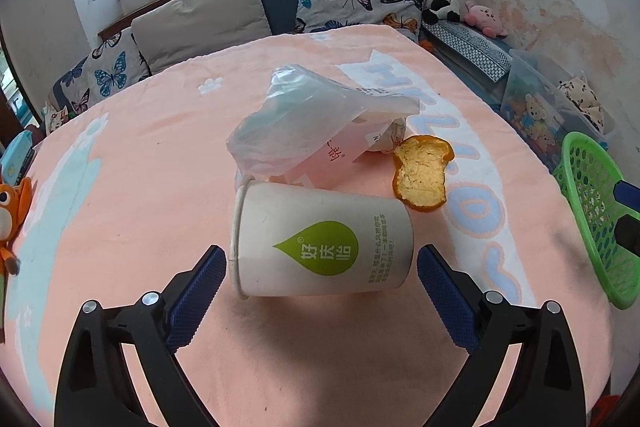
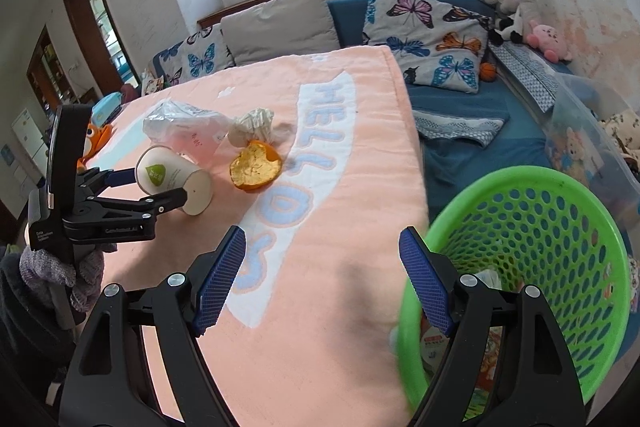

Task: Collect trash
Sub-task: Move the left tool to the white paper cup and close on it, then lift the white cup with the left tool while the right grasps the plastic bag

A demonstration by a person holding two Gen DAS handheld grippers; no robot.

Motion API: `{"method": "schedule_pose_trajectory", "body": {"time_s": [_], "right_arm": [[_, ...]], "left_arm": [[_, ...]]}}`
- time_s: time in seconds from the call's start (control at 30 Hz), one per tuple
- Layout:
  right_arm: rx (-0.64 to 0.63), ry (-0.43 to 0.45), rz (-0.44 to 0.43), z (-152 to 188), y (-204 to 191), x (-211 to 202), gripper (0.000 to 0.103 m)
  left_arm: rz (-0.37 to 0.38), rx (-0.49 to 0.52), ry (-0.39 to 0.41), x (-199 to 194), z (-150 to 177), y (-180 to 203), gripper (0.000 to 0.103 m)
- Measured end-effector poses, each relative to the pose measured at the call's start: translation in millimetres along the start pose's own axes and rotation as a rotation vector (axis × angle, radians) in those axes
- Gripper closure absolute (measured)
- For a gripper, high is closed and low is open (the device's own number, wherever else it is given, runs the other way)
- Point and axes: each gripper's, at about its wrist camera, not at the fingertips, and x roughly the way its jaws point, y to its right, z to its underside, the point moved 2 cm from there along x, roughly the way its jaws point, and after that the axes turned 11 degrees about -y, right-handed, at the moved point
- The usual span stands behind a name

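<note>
- Left wrist view: low, close behind the cup (image 1: 320, 243), facing the sofa (image 1: 280, 7).
- Right wrist view: higher, farther right, beside the basket (image 2: 560, 267).
- Shared: cup (image 2: 172, 179), peel (image 2: 256, 167), blanket (image 2: 320, 307).

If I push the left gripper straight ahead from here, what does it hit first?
The paper cup, lying on its side between the open fingers of the left gripper. Behind it sits the plastic bag. The gap before the cup looks small, though depth is hard to judge.

Bench (image 1: 132, 187), peach "HELLO" towel cover — on it: paper cup (image 1: 320, 243) on side, plastic bag (image 1: 304, 123), orange peel (image 1: 422, 173), crumpled paper (image 2: 254, 125).
</note>
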Motion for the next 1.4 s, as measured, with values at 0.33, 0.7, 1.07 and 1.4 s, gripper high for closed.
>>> {"method": "schedule_pose_trajectory", "body": {"time_s": [0.33, 0.7, 1.07, 1.4], "right_arm": [[-0.073, -0.021, -0.022, -19.5, -26.1, 21.5, 0.024], [-0.139, -0.045, -0.065, -39.5, -56.3, 48.4, 0.024], [-0.176, -0.060, -0.136, -52.1, -87.4, 63.6, 0.024], [-0.215, -0.108, -0.193, -60.5, -117.3, 84.8, 0.026]], "left_arm": [[0.026, -0.010, 0.018, -9.1, 3.4, -6.4, 0.022], [0.049, -0.050, 0.046, -41.3, 20.4, -32.4, 0.023], [0.042, -0.116, 0.072, -68.4, 42.0, -64.3, 0.023], [0.015, -0.165, 0.091, -82.6, 56.8, -89.7, 0.023]]}}
